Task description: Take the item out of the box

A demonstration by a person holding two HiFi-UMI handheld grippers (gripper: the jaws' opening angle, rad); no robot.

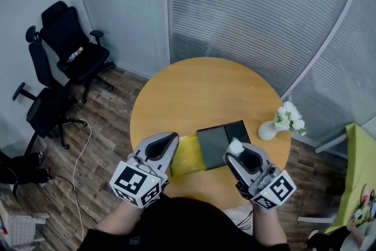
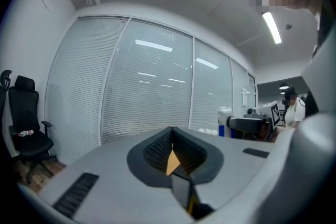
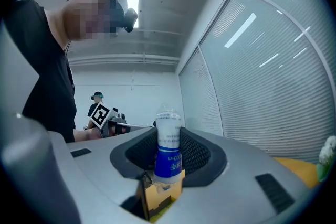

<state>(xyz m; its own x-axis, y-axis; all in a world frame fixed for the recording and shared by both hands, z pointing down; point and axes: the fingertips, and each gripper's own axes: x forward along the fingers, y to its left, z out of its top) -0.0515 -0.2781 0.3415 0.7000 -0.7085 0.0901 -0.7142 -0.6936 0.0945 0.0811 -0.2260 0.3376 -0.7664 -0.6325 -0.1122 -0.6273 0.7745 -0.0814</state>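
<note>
A flat box lies open near the front of the round wooden table, with a dark panel and a yellow part. My right gripper is shut on a white tube with a blue label. The tube stands upright between the pads, above the yellowish box edge, and its white top shows at the jaw tips. My left gripper reaches the box's left side. Its jaws are closed on a thin dark flap with a yellow edge.
A white vase of white flowers stands at the table's right edge, close to my right gripper. Two black office chairs stand at the left on the wood floor, with a cable nearby. A curved glass wall with blinds runs behind the table.
</note>
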